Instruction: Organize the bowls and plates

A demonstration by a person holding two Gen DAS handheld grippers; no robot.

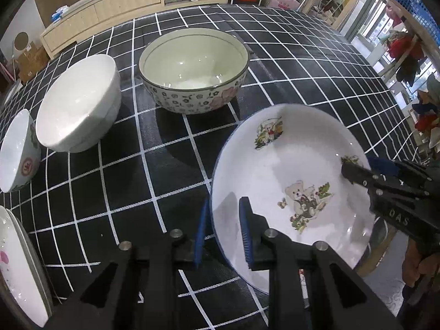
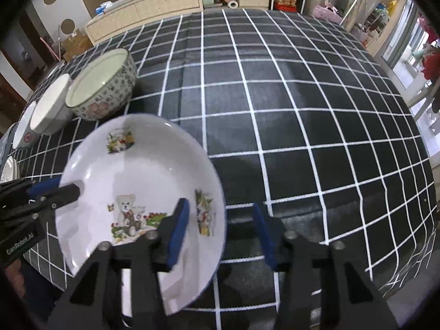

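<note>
A white plate with a teddy-bear print (image 1: 291,181) (image 2: 143,181) is held tilted above the checked tablecloth (image 1: 170,165) (image 2: 288,104). My left gripper (image 1: 222,233) is shut on its left rim, one pad on each side. My right gripper (image 2: 220,233) is open around the plate's right rim, with the pads apart from it; it shows in the left wrist view (image 1: 354,170). A floral bowl (image 1: 192,68) (image 2: 103,88), a plain white bowl (image 1: 79,104) (image 2: 51,110) and a small white bowl with a red mark (image 1: 19,151) (image 2: 26,134) stand in a row behind.
A stack of white plates (image 1: 19,269) (image 2: 8,166) sits at the left table edge. A long cabinet (image 1: 110,8) stands beyond the table. The near table edge lies under the held plate.
</note>
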